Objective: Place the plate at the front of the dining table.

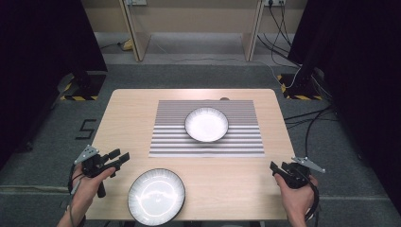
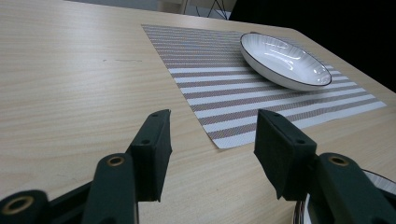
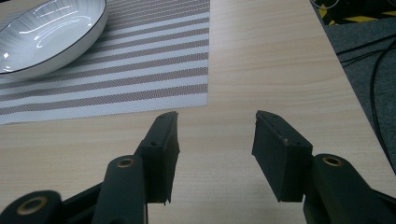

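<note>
A white ribbed bowl [image 1: 206, 124] with a dark rim sits on a striped placemat [image 1: 207, 142] in the middle of the wooden table [image 1: 127, 109]. A second white bowl [image 1: 156, 196] rests near the front edge. My left gripper [image 1: 122, 158] hovers just left of that front bowl, jaws open and empty; its own view shows the placemat [image 2: 243, 88], the far bowl [image 2: 285, 60] and a sliver of the near bowl [image 2: 380, 179]. My right gripper [image 1: 275, 169] is at the table's front right corner, open with nothing between its jaws, facing the mat [image 3: 116, 70] and bowl [image 3: 46, 35].
Dark cables [image 1: 302, 118] trail over the grey floor to the right of the table. Black stands with yellow-black striped bases [image 1: 78, 92] flank the table's far corners. A wooden frame [image 1: 194, 28] stands beyond it. The table's right edge [image 3: 345, 84] runs close to my right gripper.
</note>
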`<state>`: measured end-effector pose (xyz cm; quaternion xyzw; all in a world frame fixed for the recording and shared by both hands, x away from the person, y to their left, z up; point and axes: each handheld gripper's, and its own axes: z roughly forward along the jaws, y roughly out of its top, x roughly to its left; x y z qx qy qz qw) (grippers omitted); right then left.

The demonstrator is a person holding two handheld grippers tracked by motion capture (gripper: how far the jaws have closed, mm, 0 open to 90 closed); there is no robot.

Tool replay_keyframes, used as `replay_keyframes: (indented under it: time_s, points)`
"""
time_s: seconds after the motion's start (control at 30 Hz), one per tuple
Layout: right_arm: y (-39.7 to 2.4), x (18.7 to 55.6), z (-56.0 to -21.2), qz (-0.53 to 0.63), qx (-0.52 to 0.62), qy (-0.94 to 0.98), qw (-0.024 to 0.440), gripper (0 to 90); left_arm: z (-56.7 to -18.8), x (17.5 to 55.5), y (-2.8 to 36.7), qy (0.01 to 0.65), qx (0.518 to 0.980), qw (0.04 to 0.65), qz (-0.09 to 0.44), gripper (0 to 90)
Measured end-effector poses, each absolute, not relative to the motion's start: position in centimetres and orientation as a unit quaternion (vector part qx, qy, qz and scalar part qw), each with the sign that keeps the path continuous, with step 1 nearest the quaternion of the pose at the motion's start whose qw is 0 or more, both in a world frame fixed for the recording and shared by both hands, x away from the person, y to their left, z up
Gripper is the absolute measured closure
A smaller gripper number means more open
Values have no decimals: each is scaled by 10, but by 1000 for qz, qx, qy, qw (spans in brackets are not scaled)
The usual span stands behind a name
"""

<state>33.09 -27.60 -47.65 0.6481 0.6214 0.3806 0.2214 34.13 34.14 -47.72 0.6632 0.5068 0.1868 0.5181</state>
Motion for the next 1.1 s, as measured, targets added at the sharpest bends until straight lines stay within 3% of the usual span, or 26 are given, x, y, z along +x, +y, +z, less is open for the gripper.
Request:
replay_keyframes:
  time_s: [1.1]
  points:
    - [-298,306,-485,369,660,610,239,504,-487,328,354,497,665,522,196,453]
